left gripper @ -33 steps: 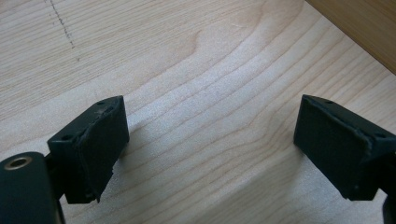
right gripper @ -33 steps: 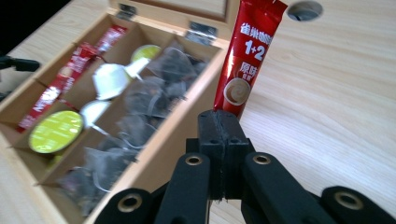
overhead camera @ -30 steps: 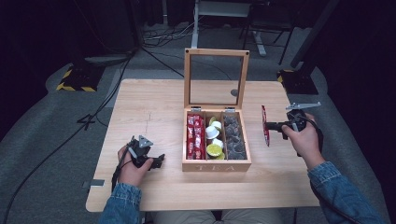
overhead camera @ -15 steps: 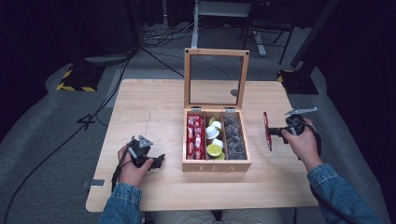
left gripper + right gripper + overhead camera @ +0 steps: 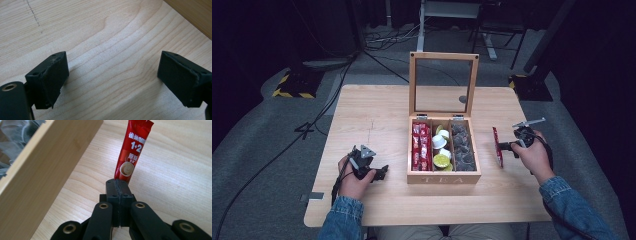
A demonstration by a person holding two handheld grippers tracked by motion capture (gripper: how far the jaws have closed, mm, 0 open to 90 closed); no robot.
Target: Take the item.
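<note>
Red sachet (image 5: 131, 152): your right gripper (image 5: 119, 185) had its jaws clamped on the bottom end, so the stick stood straight up beyond the fingertips. A second before, it lay flat on the table (image 5: 377, 115) under that gripper; you had lifted it, so it looked ready to go into the box (image 5: 443, 177) just left of your fingers. Your left gripper (image 5: 112, 77) rested low over bare wood with jaws spread wide and nothing between them, the box edge off to its far right. Count: one sachet in hand, several more red ones in the box's left compartment (image 5: 419, 147), about five pods (image 5: 441, 152) in the middle, grey packets (image 5: 462, 147) too many to count.
</note>
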